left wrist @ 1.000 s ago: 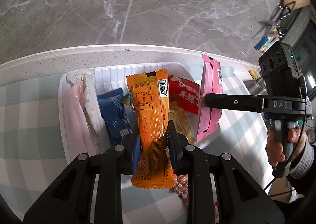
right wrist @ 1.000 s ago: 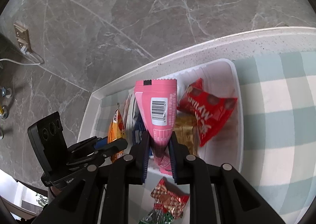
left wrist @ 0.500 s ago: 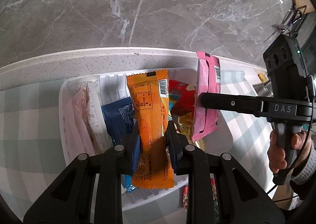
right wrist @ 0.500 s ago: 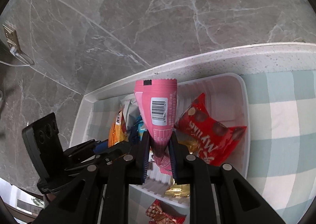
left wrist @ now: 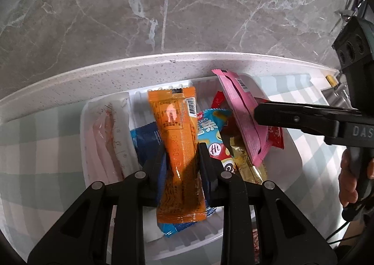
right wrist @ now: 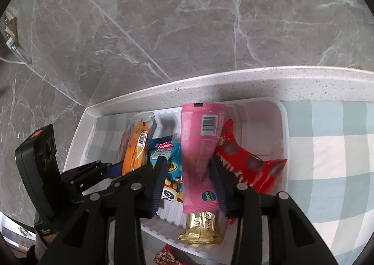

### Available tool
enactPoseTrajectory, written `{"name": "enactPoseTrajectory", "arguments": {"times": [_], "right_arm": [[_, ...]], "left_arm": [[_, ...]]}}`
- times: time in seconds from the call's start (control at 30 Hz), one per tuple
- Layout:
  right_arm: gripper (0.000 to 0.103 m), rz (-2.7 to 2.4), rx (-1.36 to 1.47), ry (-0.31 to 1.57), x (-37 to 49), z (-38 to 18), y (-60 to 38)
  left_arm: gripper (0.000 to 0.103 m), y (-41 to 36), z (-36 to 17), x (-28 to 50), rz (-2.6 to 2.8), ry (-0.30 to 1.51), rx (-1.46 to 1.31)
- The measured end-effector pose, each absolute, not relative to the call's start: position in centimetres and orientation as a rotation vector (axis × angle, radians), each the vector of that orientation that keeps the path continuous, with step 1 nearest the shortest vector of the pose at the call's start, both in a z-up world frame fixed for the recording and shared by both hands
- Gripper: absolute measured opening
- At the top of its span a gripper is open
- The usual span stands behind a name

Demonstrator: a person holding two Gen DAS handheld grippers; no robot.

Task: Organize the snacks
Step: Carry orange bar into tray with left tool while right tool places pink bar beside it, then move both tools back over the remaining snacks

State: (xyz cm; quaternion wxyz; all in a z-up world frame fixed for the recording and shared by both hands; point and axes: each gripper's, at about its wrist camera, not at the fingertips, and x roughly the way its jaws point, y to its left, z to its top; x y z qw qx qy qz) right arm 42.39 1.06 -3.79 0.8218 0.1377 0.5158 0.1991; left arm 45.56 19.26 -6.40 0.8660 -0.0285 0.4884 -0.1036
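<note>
Snacks lie packed in a white bin (left wrist: 289,145) on the checked cloth (left wrist: 35,138) of the bench, and two more hang above it in the tongs. At the bin's left end a pale pink pack (left wrist: 105,141) lies along the wall, with a dark blue pack (left wrist: 145,138) just beside it. The left tongs (left wrist: 181,159) are clamped on an orange pack (left wrist: 180,148), held lengthwise over the middle of the bin, its barcode end pointing away. Right of it sit a light blue pack (left wrist: 210,129) and a gold bar (left wrist: 245,159). Further right, the right tongs (right wrist: 187,166) are clamped on a pink pack (right wrist: 201,148), which hangs over the gold bar and partly covers a red bag (right wrist: 247,166) at the right end. In the right wrist view the pink pack looks slightly blurred.

The step in hand appears to be placing: both packs are over the bin but neither looks set down. The next move likely calls for lowering each into a gap, the orange one between the dark blue and light blue packs, the pink one beside the red bag, then spreading the tongs only once the packs rest on something. The two tools are near each other, so care is needed that they do not collide. A small red wrapper (right wrist: 167,256) lies outside the bin and remains to be gathered.
</note>
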Motion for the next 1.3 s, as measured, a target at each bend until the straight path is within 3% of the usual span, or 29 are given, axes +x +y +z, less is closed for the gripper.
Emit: {"name": "enactPoseTrajectory", "arguments": {"times": [0.07, 0.13, 0.2, 0.83, 1.3], "right_arm": [[0.045, 0.425, 0.286, 1.083, 42.0, -3.5, 1.0], [0.046, 0.425, 0.274, 1.069, 41.7, -3.1, 1.0], [0.046, 0.423, 0.261, 1.054, 41.2, -2.7, 0.9], [0.048, 0.437, 0.254, 0.986, 35.5, 0.4, -0.1], [0.05, 0.44, 0.27, 1.022, 30.1, -0.4, -0.7]], "left_arm": [[0.027, 18.9, -6.1, 45.5, -0.206, 1.016, -0.047], [0.04, 19.3, -5.6, 45.2, -0.196, 1.006, -0.035], [0.044, 19.2, -5.1, 44.8, -0.193, 0.994, -0.03], [0.045, 17.4, 0.0, 40.4, -0.155, 0.894, 0.076], [0.045, 15.9, 1.6, 34.9, -0.175, 0.877, 0.123]]}}
